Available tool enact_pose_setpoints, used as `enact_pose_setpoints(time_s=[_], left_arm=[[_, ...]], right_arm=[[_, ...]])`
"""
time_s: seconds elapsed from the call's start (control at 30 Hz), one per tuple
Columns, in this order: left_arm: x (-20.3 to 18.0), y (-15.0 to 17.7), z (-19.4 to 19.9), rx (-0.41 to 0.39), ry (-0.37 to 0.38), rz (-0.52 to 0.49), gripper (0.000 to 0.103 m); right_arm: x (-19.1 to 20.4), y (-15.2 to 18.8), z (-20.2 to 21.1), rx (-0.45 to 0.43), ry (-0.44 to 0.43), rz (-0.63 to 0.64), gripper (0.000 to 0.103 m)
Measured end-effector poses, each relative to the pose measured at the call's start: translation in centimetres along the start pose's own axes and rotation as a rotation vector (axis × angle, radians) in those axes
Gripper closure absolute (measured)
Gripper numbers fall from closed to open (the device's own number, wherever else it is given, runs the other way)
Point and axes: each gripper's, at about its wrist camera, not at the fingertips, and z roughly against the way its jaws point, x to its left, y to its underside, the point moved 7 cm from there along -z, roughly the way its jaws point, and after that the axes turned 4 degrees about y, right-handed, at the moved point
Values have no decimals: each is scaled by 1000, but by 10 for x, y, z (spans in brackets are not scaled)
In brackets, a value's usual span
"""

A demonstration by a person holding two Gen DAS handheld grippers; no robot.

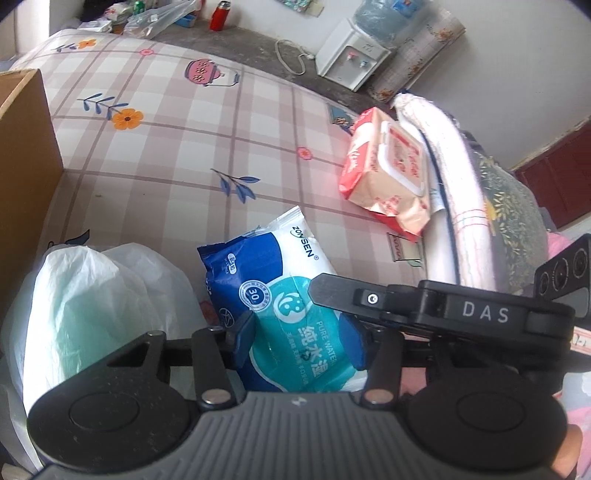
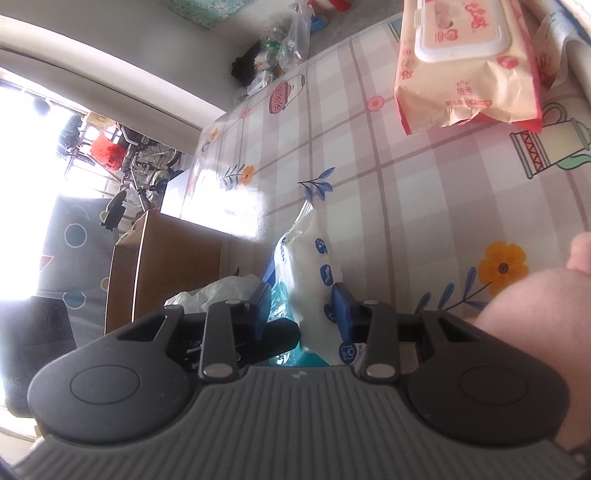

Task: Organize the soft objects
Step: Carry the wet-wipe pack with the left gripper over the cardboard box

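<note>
A blue, white and teal wet-wipes pack (image 1: 280,295) lies on the checked tablecloth (image 1: 177,122). My left gripper (image 1: 301,334) has its blue pads on either side of the pack's near end. My right gripper (image 2: 301,306) comes in from the side and its pads press both faces of the same pack (image 2: 310,266); its black finger crosses the left wrist view (image 1: 343,291). A pink wipes pack with a white lid (image 1: 391,170) lies further right, also in the right wrist view (image 2: 465,62). A white plastic bag with something green inside (image 1: 85,291) sits to the left.
A cardboard box (image 1: 26,155) stands at the left edge, also in the right wrist view (image 2: 162,266). A rolled white cloth (image 1: 458,192) lies beside the pink pack. A water dispenser (image 1: 354,59), a red bottle (image 1: 218,14) and clutter sit beyond the cloth.
</note>
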Motion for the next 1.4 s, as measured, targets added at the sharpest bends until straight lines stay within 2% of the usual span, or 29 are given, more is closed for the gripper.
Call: enact_pose_setpoints(time_s=[0.27, 0.5, 0.73, 0.87, 0.97, 1.1, 1.2, 1.27, 1.4], left_arm=[[-17, 2, 35, -45, 90, -18, 53], [-14, -1, 101, -136, 141, -14, 53], [36, 4, 187, -251, 107, 12, 54], [83, 11, 228, -304, 47, 50, 54], [121, 18, 246, -315, 5, 90, 54], [164, 25, 254, -281, -33, 103, 54], [182, 32, 236, -170, -20, 54, 54], [194, 42, 222, -99, -29, 40, 54], [215, 55, 203, -45, -91, 38, 54]], right_arm=[[19, 6, 46, -76, -4, 10, 69], [79, 14, 81, -139, -39, 77, 69], [174, 41, 72, -152, -115, 187, 69], [230, 62, 41, -122, -170, 235, 69], [260, 79, 11, -86, -206, 235, 69], [285, 105, -28, -61, -225, 235, 69], [292, 121, -55, -58, -124, 319, 68], [293, 131, -58, -66, -91, 365, 68], [282, 144, -34, -118, -70, 418, 68]])
